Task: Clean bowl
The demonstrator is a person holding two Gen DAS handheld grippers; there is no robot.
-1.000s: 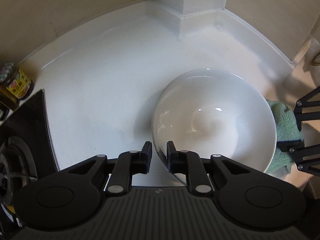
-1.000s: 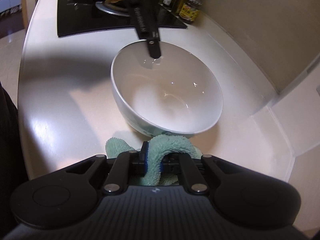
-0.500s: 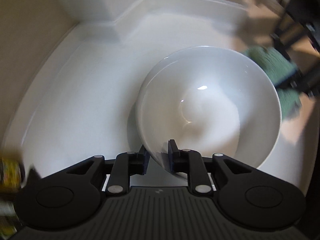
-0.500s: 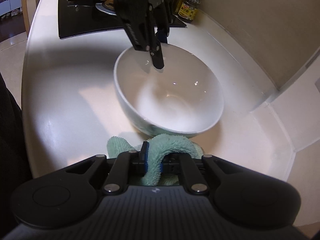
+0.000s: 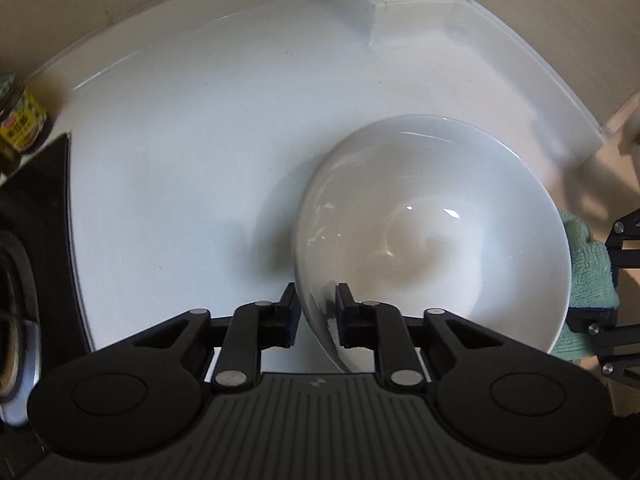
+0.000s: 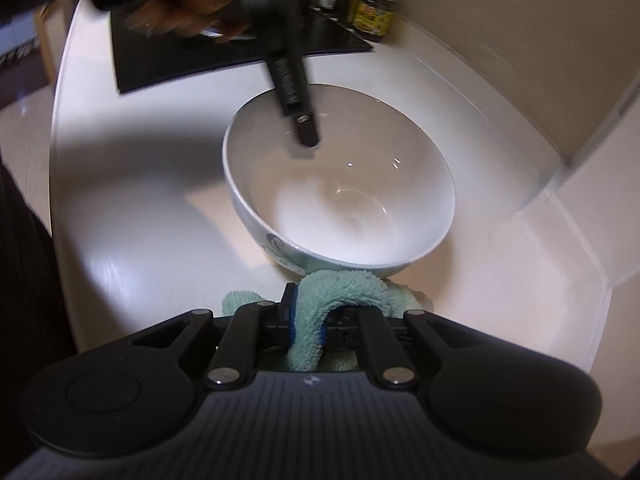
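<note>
The white bowl (image 5: 432, 240) stands on the white counter (image 5: 180, 140), toward the inner corner where the two walls meet, away from the black cooktop (image 6: 240, 52) at the other end. It looks like glazed ceramic, so I judge it to be stiff, rather heavy for its size, smooth and slippery, and it can chip or break if it tips against the counter. The rim is the natural place to take it, one finger inside and one outside. The left gripper (image 5: 316, 312) stands exactly so: its jaws are narrow and astride the near rim, and they have just been closing, with the bowl wall between them. Whether the pads already press on the wall I cannot tell; a small gap seems to remain on the outer side. The right gripper (image 6: 306, 326) holds a soft green cloth (image 6: 340, 284), which is folded over and lies on the counter just beside the bowl foot; its jaws have just opened slightly, but the cloth is still pinched. The left wrist view shows the rim between the fingers and the clean-looking inside. The right wrist view alone shows the blue pattern on the outer wall, the jars (image 6: 372, 12) behind the cooktop, and the person's hand (image 6: 176, 16), blurred.
</note>
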